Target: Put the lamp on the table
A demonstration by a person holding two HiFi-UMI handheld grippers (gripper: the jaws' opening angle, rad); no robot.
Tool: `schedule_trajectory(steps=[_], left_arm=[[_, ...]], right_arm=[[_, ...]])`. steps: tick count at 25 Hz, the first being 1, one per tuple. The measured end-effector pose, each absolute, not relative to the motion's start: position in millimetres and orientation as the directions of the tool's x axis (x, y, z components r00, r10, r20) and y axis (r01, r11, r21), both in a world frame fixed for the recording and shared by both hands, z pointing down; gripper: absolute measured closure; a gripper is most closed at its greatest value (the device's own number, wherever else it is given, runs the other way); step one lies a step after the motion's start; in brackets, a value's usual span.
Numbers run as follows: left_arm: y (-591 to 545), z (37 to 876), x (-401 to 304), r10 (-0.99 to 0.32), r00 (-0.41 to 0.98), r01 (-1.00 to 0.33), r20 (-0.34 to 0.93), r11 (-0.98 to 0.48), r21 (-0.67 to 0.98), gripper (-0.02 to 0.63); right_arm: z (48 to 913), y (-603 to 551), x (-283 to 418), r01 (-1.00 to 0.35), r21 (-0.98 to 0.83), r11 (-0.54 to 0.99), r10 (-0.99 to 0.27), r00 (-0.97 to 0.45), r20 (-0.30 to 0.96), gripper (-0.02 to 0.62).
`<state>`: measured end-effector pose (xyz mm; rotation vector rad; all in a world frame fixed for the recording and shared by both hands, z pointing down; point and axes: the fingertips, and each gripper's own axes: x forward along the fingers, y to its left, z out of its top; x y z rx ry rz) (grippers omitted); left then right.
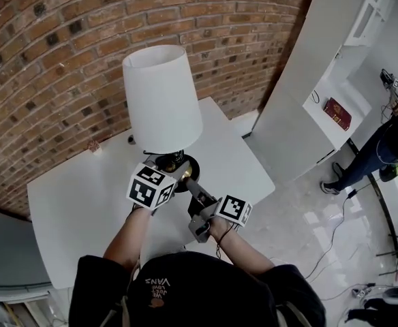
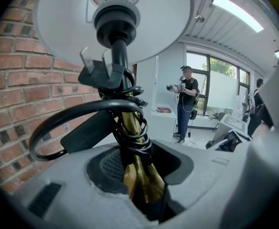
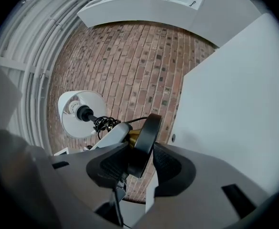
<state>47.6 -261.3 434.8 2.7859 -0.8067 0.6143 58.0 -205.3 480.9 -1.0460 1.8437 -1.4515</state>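
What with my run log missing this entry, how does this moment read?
left hand-held gripper: shut on lamp stem | right hand-held gripper: shut on lamp base | lamp: over white table | cord: coiled round stem

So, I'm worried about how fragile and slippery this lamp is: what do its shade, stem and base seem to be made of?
The shade: matte white and evenly lit, probably fabric or paper; no texture shows to settle it. The stem: brass-coloured polished metal, with sharp highlights. The base: a smooth black disc with a soft sheen, likely painted metal, possibly plastic.
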Motion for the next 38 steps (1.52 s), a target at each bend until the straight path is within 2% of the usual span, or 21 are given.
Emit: schedule_trajectory(steps=[17,22,25,34,38], left_arm=[[-396,464,31,-0.491,0.765,-0.568,0.416,-0.819,0.077,0.459],[-430,483,36,-0.488,0.770,-0.570,0.411,-0.815,0.101,0.459],[-449,497,37,-0.495,0.767,-0.578,0.408,-0.809,0.107,0.460],[-503,534,28,-0.565,0.723,-0.636,0.397,-0.769,0.063,0.462],[-519,552,21,-0.600,0.702,-0.666,0.384,-0.744,0.055,0.462]], right_arm=[[512,-339,44,-0.217,-0.973,0.074,-0.849,-0.526,0.053,0.451],[525,-370,48,-0.266,-0.962,0.066,-0.860,-0.504,0.080,0.435],[537,-380,53,-0.296,-0.954,0.043,-0.864,-0.491,0.114,0.411],[573,-369,78,-0.362,-0.932,-0.028,-0.868,-0.453,0.202,0.417],[575,-364,90,-0.382,-0.924,-0.014,-0.878,-0.438,0.194,0.433]])
